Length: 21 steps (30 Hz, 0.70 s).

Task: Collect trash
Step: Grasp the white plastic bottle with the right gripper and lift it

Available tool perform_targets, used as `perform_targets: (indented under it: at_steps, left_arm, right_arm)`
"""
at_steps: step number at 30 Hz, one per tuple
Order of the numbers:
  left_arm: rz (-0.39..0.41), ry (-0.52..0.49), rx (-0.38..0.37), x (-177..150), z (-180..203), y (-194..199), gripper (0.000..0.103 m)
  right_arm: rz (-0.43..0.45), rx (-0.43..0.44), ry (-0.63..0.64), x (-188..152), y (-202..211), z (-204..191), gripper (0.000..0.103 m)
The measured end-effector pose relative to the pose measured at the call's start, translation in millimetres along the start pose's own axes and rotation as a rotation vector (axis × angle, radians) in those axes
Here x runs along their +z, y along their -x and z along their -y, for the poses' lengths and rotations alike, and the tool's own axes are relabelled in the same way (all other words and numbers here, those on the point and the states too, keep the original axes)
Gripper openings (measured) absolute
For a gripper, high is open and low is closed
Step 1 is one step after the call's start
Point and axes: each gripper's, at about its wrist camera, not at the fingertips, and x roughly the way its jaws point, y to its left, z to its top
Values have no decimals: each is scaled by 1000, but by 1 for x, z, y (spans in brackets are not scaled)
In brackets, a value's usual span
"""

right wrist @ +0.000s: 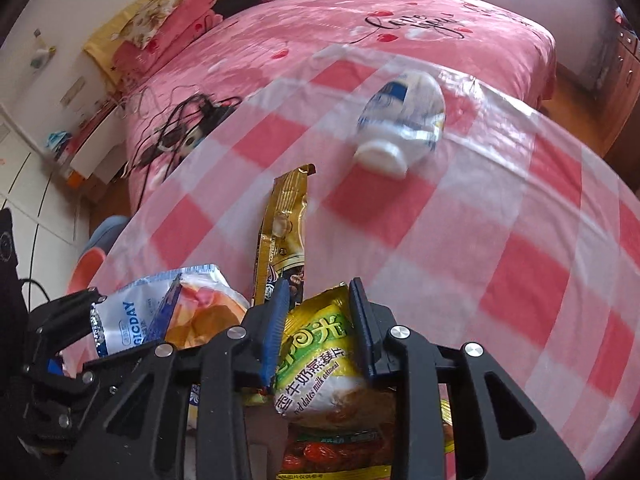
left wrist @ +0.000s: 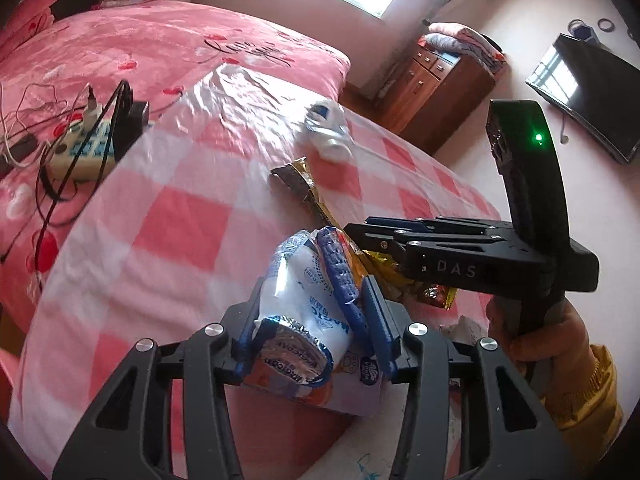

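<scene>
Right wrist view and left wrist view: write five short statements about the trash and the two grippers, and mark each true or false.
1. The right gripper is shut on the yellow oatmeal packet. True.
2. The white bottle stands upright on the checked cloth. False: it lies on its side.
3. The left gripper has the white and blue snack bag between its fingers. True.
4. The gold coffee sachet is held by a gripper. False: it lies flat on the cloth, ungripped.
5. A power strip with cables lies on the pink bedspread. True.
</scene>
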Motion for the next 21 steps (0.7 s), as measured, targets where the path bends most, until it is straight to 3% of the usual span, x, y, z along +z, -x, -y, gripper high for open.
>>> perform_targets:
  at_steps: [2, 3, 4, 6, 9, 13, 21]
  left_arm:
    - [-11, 0, -21, -7, 0, 5, 48]
    - [-14, 1, -29, -9, 0, 7, 48]
    - [-18, -1, -35, -11, 0, 9, 48]
    - [-21, -12, -29, -13, -1, 13, 50]
    - [-6, -41, 4, -12, 0, 19, 64]
    - [38, -113, 42, -11, 2, 29, 80]
    - [56, -253, 38, -12, 11, 34, 83]
  right_arm:
    - [-8, 18, -23, -6, 4, 3, 34]
    - [-6, 21, -36, -8, 6, 4, 40]
    - [6, 15, -59, -6, 10, 7, 54]
    - [34, 1, -83, -2, 16, 11, 71]
    - [93, -4, -156, 16, 25, 24, 82]
    - [116, -59, -243, 50, 15, 45, 89]
    - [69, -169, -210, 106, -31, 52, 89]
